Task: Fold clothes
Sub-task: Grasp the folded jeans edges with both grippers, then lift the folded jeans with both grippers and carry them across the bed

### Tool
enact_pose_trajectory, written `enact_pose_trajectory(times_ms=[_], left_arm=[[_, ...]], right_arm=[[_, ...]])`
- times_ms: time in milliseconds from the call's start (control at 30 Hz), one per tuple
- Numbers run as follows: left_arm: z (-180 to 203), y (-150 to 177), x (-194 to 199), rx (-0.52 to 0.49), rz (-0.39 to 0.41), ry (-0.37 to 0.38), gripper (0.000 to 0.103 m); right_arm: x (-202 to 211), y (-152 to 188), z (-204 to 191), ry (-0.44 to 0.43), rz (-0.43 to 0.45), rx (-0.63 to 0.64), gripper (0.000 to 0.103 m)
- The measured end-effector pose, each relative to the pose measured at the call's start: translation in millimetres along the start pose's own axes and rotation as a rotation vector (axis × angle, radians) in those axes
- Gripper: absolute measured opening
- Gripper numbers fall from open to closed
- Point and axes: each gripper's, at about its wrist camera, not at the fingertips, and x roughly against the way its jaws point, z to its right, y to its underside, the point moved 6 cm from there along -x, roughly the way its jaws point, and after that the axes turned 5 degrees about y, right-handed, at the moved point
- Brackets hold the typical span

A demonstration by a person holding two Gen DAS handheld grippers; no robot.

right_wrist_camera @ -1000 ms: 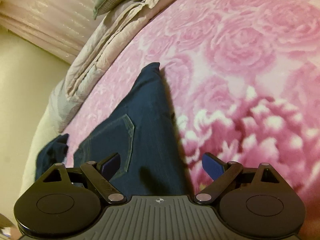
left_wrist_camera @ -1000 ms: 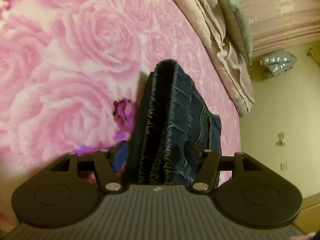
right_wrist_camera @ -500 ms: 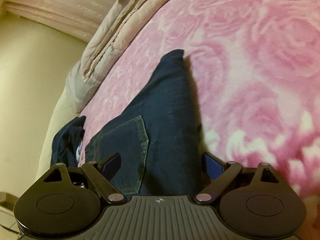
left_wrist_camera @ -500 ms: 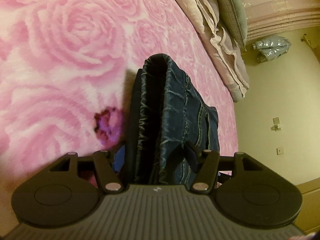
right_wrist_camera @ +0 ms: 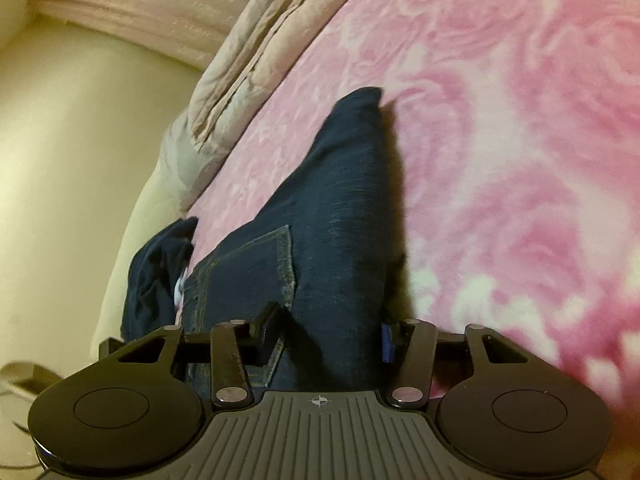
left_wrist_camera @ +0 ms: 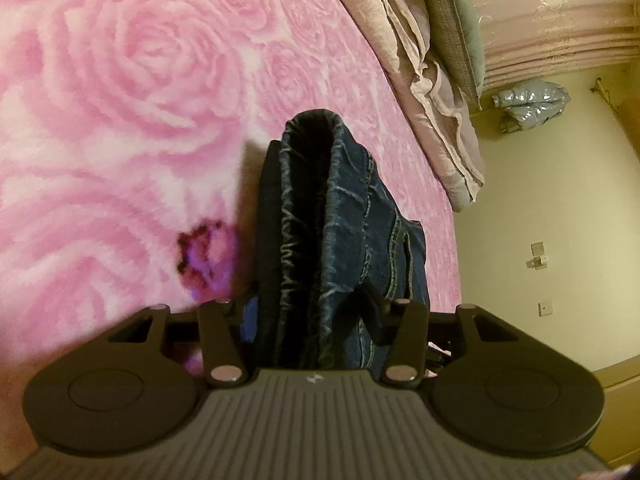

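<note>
Pink rose-patterned bedding (left_wrist_camera: 120,128) is spread across most of both views, with a pale yellow wall (left_wrist_camera: 540,208) seen beyond the edge of the bed. A beige quilt (left_wrist_camera: 424,80) is heaped along the far side of the bed, and a grey-green pillow (left_wrist_camera: 456,32) is propped against it below a pink pleated curtain (left_wrist_camera: 560,20). Dark blue jeans (right_wrist_camera: 332,240) are laid on the bedding, folded lengthwise, with a stitched back pocket (right_wrist_camera: 256,264) shown in the right wrist view. A second dark garment (right_wrist_camera: 156,280) is bunched at the bed's edge, just beside the jeans. A silver padded bag (left_wrist_camera: 532,98) is seen by the wall. The left gripper (left_wrist_camera: 310,312) is being closed on the bunched layers of the jeans, which are pressed between its fingers. The right gripper (right_wrist_camera: 330,334) is likewise being closed on the jeans, whose folded edge is pinched between its pads.
</note>
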Motion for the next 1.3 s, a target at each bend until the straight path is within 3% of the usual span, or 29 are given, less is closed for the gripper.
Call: enact_pose_trajectory(times_ms=[33, 67, 400, 533, 700, 867, 1000, 1133, 1300], left_arm=[[1, -1, -1, -0.004, -0.001, -0.006, 0.042], [3, -2, -2, -0.009, -0.001, -0.013, 0.04], [58, -16, 3, -0.091, -0.071, -0.136, 0.025], [107, -22, -4, -0.131, -0.143, -0.146, 0.025], [195, -21, -38, -0.216, -0.276, -0.095, 0.024], [287, -26, -120, -0.327, -0.429, -0.008, 0.024], [348, -22, -211, -0.417, -0.528, 0.044, 0.024], [385, -26, -312, -0.479, -0.578, 0.076, 0.024], [411, -29, -443, -0.495, -0.581, 0.092, 0.024]], right_arm=[[-3, -1, -1, -0.005, -0.005, 0.009, 0.036], [-5, -2, -1, -0.009, -0.009, 0.013, 0.031], [23, -3, -33, 0.039, 0.046, -0.052, 0.017], [68, -4, -52, 0.077, 0.1, -0.12, 0.017], [160, -3, -71, 0.134, 0.225, -0.225, 0.017], [265, 4, -77, 0.233, 0.42, -0.342, 0.017], [341, 3, -50, 0.297, 0.576, -0.434, 0.017], [402, -24, 6, 0.335, 0.678, -0.491, 0.017], [462, -81, 100, 0.353, 0.751, -0.516, 0.017]])
